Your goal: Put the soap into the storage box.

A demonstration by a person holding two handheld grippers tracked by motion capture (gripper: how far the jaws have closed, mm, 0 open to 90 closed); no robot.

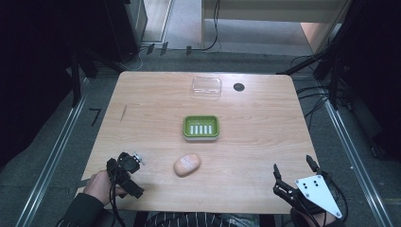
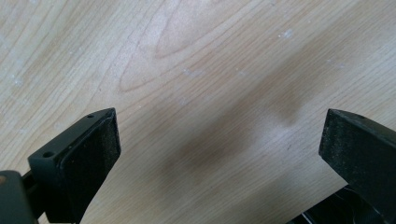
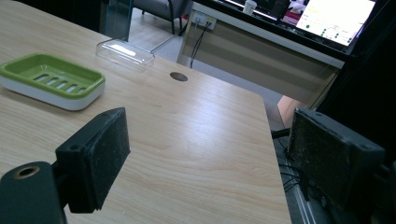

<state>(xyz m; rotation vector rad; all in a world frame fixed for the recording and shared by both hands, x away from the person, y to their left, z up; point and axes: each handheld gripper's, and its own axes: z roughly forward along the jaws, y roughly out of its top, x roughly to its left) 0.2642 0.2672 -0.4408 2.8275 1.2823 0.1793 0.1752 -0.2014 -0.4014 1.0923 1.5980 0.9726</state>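
At the near edge of the desk [image 1: 265,137] both grippers wait with nothing in them: the left gripper [image 1: 126,176] hangs at the near left corner with its fingers [image 2: 91,154] spread wide over bare wood, and the right gripper [image 1: 294,176] sits at the near right corner, its fingers [image 3: 100,149] likewise well apart and aimed across the desk toward the far side. The bar of soap [image 1: 187,164] lies flat on the desk between them, nearer the left gripper, and just on the near side of the green soap dish [image 1: 201,127], which stands apart from it at mid-desk. The likely work is to lift the soap into that dish, and the main risk is the soap itself: its rounded, smooth form may squirt out from between flat pads if the fingers close off-centre or too high on its curve, and it could skid toward the desk's near edge. A low approach could also shove it along the wood before the fingers close. Released from too high, it might bounce off the slatted floor or tip the light dish. Farther off, the clear plastic lid [image 1: 206,87] and the dark cable hole [image 1: 239,87] lie near the far edge, well out of the way.
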